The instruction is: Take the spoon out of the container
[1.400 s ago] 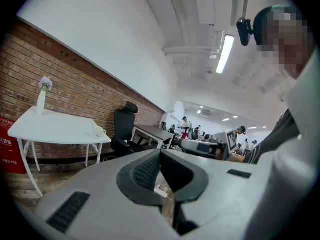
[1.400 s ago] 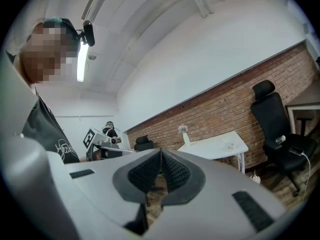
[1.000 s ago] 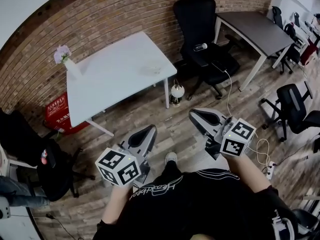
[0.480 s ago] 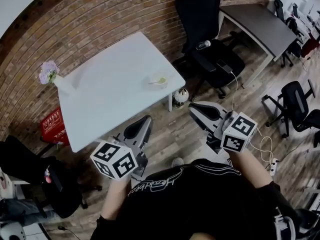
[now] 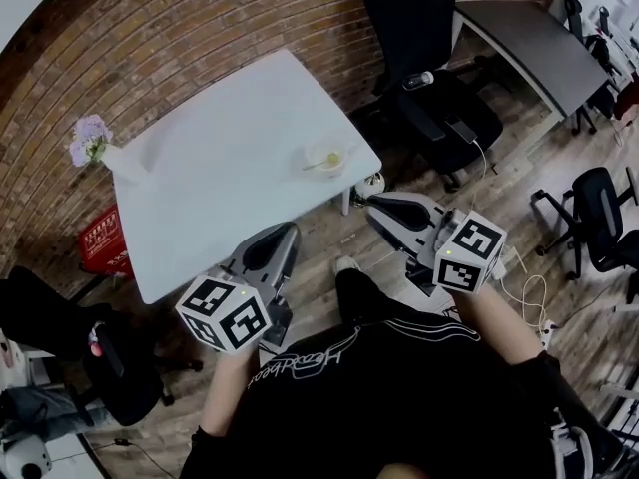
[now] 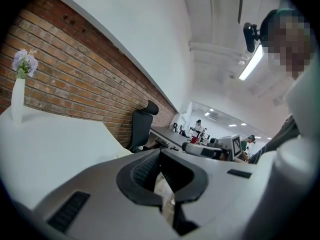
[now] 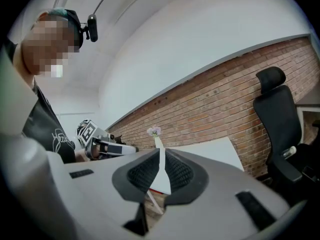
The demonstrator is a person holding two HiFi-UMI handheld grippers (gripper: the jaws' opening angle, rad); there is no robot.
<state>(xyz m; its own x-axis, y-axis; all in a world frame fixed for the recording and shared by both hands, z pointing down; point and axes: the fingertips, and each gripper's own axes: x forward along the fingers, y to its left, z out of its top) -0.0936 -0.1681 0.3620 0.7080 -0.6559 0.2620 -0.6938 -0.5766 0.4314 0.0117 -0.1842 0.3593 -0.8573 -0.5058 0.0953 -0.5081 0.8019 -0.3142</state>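
Spoon (image 5: 323,162) sits in the small container (image 5: 341,155), near the right corner of the white counter (image 5: 220,178). Left claw (image 5: 288,232): pads together, nothing held, over the wood floor just off the counter's near edge. Right claw (image 5: 375,206): closed, empty, also short of the counter, just beside that corner. 1 vase (image 5: 120,160) with flowers stands at the counter's far left.

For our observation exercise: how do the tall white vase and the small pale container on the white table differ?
The tall white vase is slim; the small pale container is low and wide. The vase holds purple flowers, the container a spoon. Both stand on the white table.
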